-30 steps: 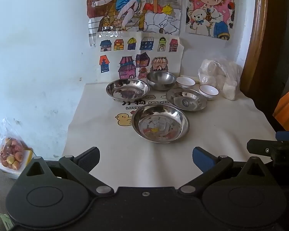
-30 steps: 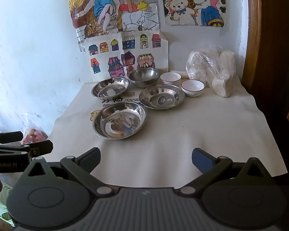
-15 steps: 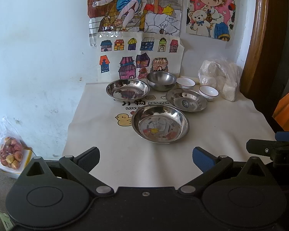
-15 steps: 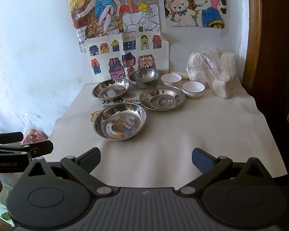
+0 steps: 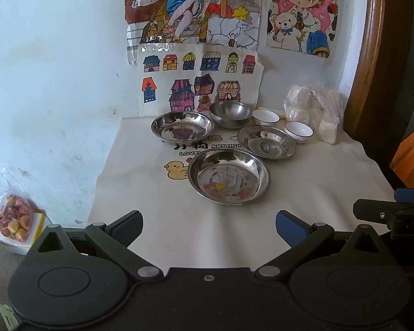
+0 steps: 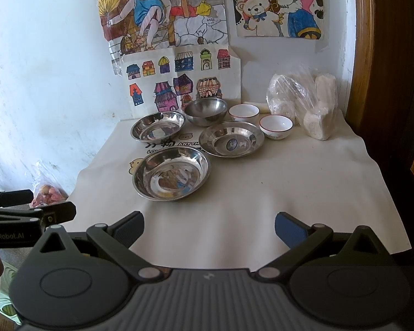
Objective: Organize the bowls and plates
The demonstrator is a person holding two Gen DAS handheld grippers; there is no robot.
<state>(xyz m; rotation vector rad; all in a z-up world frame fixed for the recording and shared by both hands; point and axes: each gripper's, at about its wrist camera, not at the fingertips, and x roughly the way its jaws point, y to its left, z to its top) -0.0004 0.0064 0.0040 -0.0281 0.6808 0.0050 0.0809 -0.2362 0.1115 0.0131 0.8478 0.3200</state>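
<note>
**Both grippers empty before the dishes**

The left gripper (image 5: 209, 224) and right gripper (image 6: 209, 224) hang wide apart, holding nothing. Beyond them on the cloth (image 6: 289, 187) sit three steel plates (image 5: 229, 176), then a steel bowl (image 5: 230, 114) and two white bowls (image 5: 298, 131).

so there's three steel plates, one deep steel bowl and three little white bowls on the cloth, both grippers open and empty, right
Not quite: there are two little white bowls, not three, one beside the deep steel bowl and one nearer the plastic bag; the right wrist view shows it. The rest holds: three steel plates, left gripper and right gripper open and empty.
</note>
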